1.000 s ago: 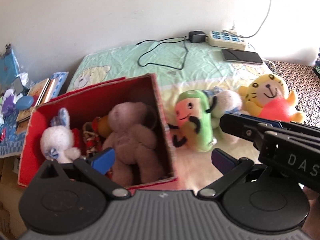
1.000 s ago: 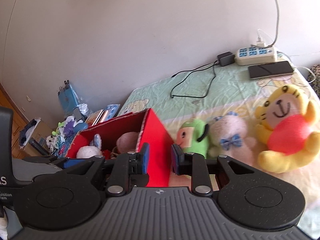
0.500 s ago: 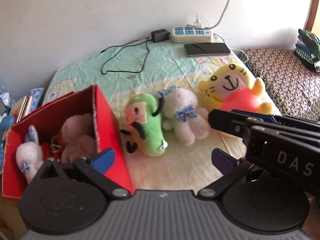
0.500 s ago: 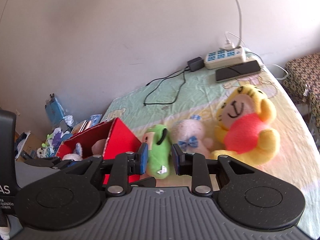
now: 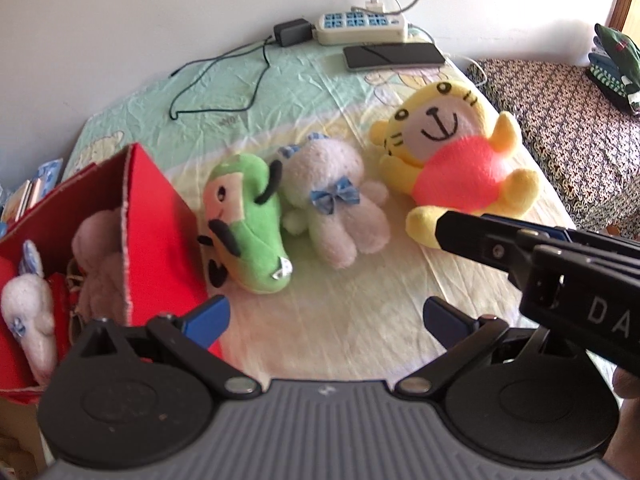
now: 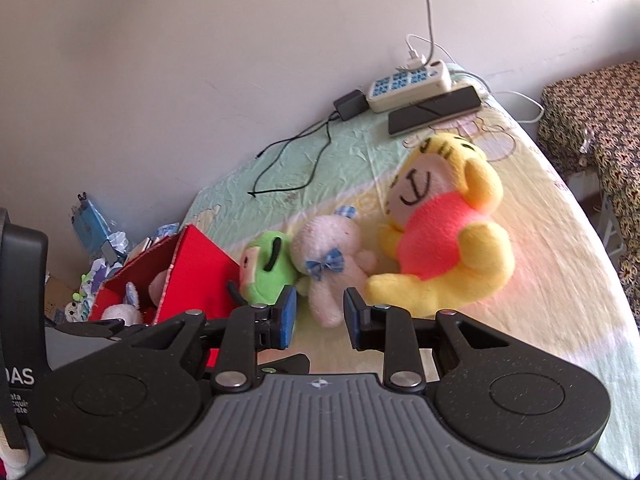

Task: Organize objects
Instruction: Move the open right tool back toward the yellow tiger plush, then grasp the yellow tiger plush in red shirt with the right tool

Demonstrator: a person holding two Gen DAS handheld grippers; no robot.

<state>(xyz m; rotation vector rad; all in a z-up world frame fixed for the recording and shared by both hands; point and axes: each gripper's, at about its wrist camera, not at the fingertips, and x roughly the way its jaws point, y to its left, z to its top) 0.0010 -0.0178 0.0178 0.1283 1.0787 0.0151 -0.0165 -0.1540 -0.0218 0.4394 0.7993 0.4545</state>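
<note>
Three plush toys lie in a row on the bed sheet [image 5: 352, 320]: the green toy [image 5: 248, 232] in the middle left of the left wrist frame, touching the red box [image 5: 160, 236]; the white toy [image 5: 340, 208] with a blue bow in the centre, pressed against the green one; and the yellow toy [image 5: 452, 168] with a pink belly in the middle right, just beside the white one. In the box, at the left edge of this frame, we see a pink bear [image 5: 100, 256] and a small white bunny [image 5: 28, 312]. Our left gripper [image 5: 324, 320] is at the bottom of the frame with its blue fingers [image 5: 210, 320] spread wide and nothing between them. Our right gripper [image 6: 320, 316] shows its fingers only a small way apart, with a narrow gap and no toy clamped in it; in its own frame the leg of the white toy [image 6: 332, 268] appears just behind this gap, but we cannot tell if it touches. In the upper part of the left wrist frame a power strip [image 5: 362, 28], a phone [image 5: 394, 56] and a black cable [image 5: 224, 80] lie near the wall.
</note>
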